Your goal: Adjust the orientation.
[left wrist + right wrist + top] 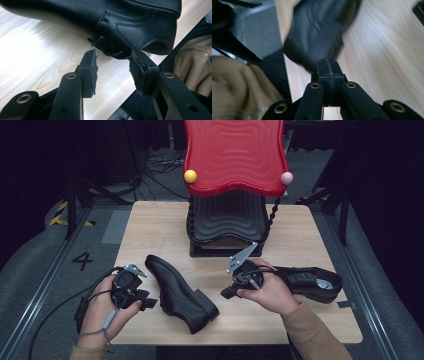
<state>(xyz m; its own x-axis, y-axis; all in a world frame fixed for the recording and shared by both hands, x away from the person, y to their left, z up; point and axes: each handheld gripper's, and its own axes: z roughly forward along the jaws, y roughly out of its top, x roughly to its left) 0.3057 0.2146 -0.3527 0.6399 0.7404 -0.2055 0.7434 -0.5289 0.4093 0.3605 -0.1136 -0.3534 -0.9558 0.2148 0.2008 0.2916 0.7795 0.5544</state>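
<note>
A black leather shoe [180, 292] lies on the wooden table [150, 230], toe toward the far left and heel toward the near right. My left gripper [148, 299] is open at the shoe's left side. In the left gripper view the shoe [112, 22] lies just past the open gripper [113, 62], and a short lace end [97, 41] sticks out near the left jaw. A second black shoe [312, 282] rests on its side at the right. My right gripper [226, 293] is shut and points left at the first shoe's heel. The right gripper view has the shut gripper [328, 62] empty, with the blurred shoe [317, 30] beyond.
A two-level shoe rack stands at the table's back middle, with a red wavy top shelf [232, 155] and a black lower shelf [227, 217]. The second shoe lies close to the table's right edge. The person's tan sleeve [312, 330] crosses the near right corner.
</note>
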